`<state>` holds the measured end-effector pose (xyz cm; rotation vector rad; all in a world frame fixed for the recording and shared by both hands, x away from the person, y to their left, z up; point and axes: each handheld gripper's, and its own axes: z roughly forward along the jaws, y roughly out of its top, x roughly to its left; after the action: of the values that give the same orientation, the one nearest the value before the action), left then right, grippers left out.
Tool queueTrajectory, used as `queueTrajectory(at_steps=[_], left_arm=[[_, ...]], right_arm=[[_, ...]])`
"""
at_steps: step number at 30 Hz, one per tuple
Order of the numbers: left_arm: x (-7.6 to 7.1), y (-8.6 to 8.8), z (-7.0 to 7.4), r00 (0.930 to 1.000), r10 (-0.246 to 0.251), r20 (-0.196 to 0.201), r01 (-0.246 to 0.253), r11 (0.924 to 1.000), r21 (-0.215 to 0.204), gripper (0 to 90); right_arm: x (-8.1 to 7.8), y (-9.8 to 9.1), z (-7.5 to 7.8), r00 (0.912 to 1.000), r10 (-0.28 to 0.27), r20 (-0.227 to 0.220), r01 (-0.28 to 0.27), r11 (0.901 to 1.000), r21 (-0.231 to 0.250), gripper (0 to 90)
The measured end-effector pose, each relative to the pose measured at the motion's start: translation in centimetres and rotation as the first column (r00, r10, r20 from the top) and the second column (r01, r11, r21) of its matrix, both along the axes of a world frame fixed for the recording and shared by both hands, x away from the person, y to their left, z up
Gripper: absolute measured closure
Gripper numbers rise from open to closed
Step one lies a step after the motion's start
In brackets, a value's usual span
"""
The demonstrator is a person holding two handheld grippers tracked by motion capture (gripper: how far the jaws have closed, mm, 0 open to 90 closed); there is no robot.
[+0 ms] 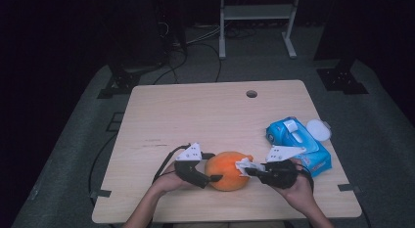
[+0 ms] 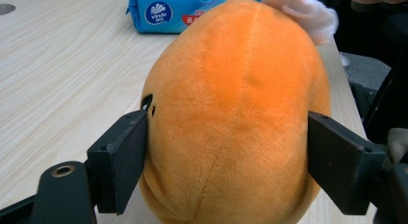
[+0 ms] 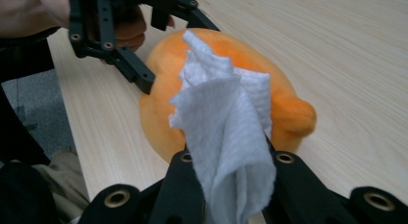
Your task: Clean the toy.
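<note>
Near the worktop's front edge, my left gripper [image 1: 211, 178] clamps the orange plush toy [image 1: 226, 170] — jaws pressing both sides. Right gripper [image 1: 250, 170] pinches a white wipe [image 3: 226, 137] tight against it — wiping underway, I judge; next, a steady stroke across.

Toy [image 2: 231, 113]: orange plush, short matt pile, stitched seams visible. Wipe [image 3: 226, 137]: white cloth-like tissue, ribbed texture, soft and crumpled, matt. Table [image 1: 195, 115]: pale wood-grain surface, smooth, low sheen. Pack [image 1: 298, 145]: blue plastic film, glossy, printed; its lid white hard plastic. Left gripper [image 2: 226, 156] and right gripper [image 3: 231, 185]: black matt plastic jaws, flat-faced, with brass-coloured metal inserts. Top plates on both grippers: grey, matt. Floor around the table: grey, dull.
</note>
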<state>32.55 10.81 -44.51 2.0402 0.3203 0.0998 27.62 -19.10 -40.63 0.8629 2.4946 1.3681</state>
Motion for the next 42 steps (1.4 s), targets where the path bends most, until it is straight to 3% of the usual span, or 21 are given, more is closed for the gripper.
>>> queueTrajectory(at_steps=[8,14,19,22,25,27,29,32,36,40,42], left_arm=[[0.0,-0.4,0.0,1.0,0.003,-0.007,-0.003,1.0,0.007,20.4],[0.1,-0.2,0.0,1.0,0.005,-0.004,-0.005,1.0,0.007,20.2],[0.5,0.2,-0.1,0.9994,0.02,-0.029,-0.02,0.9998,-0.004,20.1],[0.6,0.3,-0.1,0.9987,0.036,-0.036,-0.036,0.9994,0.004,20.2],[0.8,0.3,-0.1,0.996,0.061,-0.066,-0.061,0.998,-0.012,20.2],[0.7,0.3,-0.1,0.9964,0.057,-0.063,-0.058,0.9983,-0.006,20.3],[0.7,0.4,-0.1,0.9963,0.056,-0.066,-0.057,0.9983,-0.011,20.9],[0.7,0.3,-0.1,0.9957,0.055,-0.074,-0.057,0.9983,-0.016,21.6],[0.5,0.1,0.0,0.9975,0.039,-0.06,-0.039,0.9991,-0.014,21.7],[-0.1,-0.5,0.3,0.9997,0.02,-0.015,-0.02,0.9998,0.01,21.4],[-0.5,-1.0,0.5,0.9998,0.003,0.019,-0.003,0.9997,0.024,21.0]], right_arm=[[1.1,-1.3,-0.6,0.9976,-0.067,-0.017,0.067,0.9977,-0.009,82.0],[1.0,-0.7,0.1,0.9987,-0.051,0.01,0.051,0.9987,0.009,82.1],[1.2,-1.3,-0.8,0.9976,-0.06,-0.033,0.061,0.9982,0.004,82.0],[0.6,-0.8,-0.8,0.9986,-0.037,-0.038,0.036,0.9993,-0.006,82.1],[-0.3,0.7,-0.5,0.9984,0.038,-0.043,-0.038,0.9993,0.006,82.0],[-0.8,1.8,-0.6,0.9967,0.077,-0.026,-0.077,0.9968,-0.021,82.0],[-0.8,2.0,-0.6,0.997,0.077,-0.012,-0.077,0.9962,-0.042,82.1],[-0.1,0.9,-0.7,0.9987,0.043,-0.025,-0.044,0.9989,-0.019,82.0],[1.3,-1.4,-1.3,0.9981,-0.043,-0.045,0.042,0.9989,-0.021,81.9],[2.0,-2.3,-1.4,0.995,-0.079,-0.062,0.078,0.9969,-0.005,82.0],[1.8,-2.3,-0.8,0.9961,-0.075,-0.046,0.076,0.997,0.015,82.1]])
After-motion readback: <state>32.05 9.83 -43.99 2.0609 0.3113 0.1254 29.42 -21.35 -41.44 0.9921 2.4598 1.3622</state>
